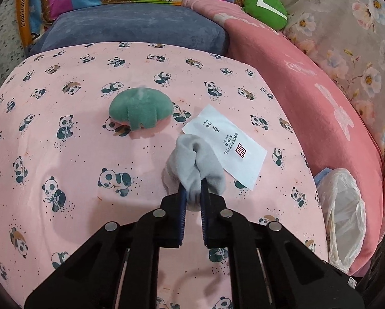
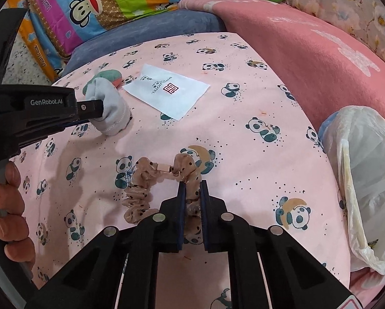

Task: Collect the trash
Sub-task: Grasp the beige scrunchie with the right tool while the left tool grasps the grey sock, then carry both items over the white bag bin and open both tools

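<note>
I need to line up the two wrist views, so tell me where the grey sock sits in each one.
Left wrist view: the grey sock is at centre, pinched by the left gripper, just left of the white packet.
Right wrist view: the sock is at upper left, held by the left gripper, left of the packet.
Shared landmark: the white packet with the red logo.

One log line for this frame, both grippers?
left gripper: shut on grey sock | right gripper: shut on scrunchie | bag: open, right
</note>
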{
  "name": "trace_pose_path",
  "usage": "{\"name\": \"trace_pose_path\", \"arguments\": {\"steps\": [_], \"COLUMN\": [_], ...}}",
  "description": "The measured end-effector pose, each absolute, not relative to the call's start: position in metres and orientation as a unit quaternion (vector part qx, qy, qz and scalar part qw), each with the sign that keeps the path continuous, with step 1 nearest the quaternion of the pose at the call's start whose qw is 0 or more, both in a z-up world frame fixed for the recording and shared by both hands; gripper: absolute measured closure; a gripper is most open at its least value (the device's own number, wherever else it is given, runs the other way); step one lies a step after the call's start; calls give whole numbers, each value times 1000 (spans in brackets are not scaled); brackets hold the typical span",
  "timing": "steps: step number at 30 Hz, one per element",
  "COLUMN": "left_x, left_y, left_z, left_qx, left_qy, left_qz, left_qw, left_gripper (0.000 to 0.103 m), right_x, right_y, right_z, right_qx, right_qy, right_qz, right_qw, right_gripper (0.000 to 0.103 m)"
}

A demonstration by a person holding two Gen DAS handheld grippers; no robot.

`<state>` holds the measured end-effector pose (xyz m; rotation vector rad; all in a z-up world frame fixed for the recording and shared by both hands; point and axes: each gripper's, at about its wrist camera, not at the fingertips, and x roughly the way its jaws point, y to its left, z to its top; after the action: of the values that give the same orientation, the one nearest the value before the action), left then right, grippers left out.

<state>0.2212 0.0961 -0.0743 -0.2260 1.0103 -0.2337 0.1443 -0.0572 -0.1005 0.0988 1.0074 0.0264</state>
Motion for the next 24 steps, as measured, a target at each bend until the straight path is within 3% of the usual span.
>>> {"name": "trace_pose_path", "arguments": {"steps": [24], "left_x": [150], "left_y": [34], "left_z": [-20], "left_qx": [-73], "left_qy": [455], "left_qz": [-168], "left_qw": [872], "left_gripper": [94], "right_x": [95], "right_y": [-114], "right_z": [-22], "right_qx": [89], "right_qy": [394], "right_qz": [-20], "right_qw": [914], "right_gripper": [94]}}
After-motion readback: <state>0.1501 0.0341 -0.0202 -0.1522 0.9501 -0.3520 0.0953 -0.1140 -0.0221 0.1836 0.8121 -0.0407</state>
